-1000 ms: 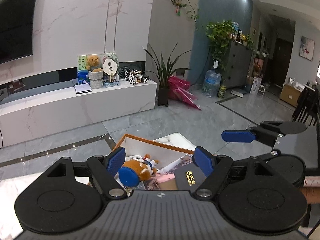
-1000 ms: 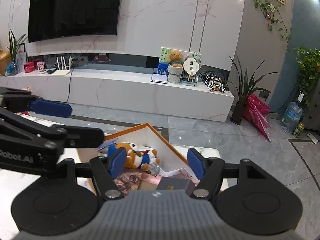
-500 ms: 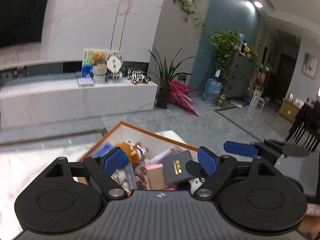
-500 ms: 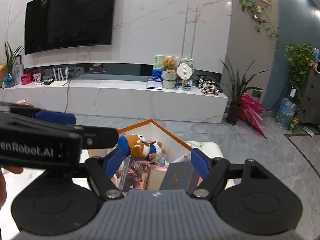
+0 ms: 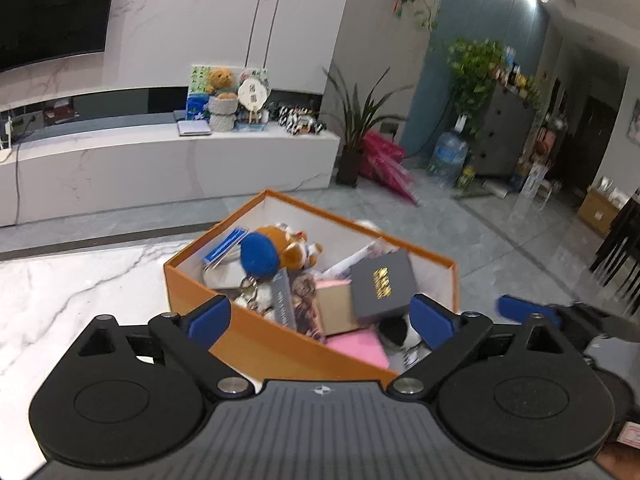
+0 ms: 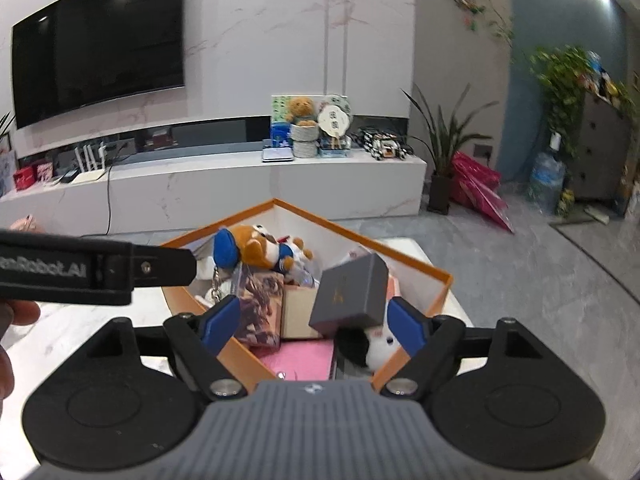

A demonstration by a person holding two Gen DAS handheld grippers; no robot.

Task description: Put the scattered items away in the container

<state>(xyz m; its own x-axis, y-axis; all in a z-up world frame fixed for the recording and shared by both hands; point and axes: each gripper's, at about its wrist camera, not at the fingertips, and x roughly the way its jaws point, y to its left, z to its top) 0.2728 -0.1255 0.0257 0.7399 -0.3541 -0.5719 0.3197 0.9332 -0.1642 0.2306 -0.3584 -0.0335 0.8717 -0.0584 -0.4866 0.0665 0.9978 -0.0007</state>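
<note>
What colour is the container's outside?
Orange; the box has a white inside, clearest in the left wrist view.

Both cameras ride just behind their tongs, tilted down, close over the orange box on the tabletop. They sit side by side, sharing the box and far TV wall.

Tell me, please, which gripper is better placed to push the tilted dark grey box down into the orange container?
Probably the right gripper: the dark grey box sits between its empty, opening jaws, nearer centre than in the left view.
</note>
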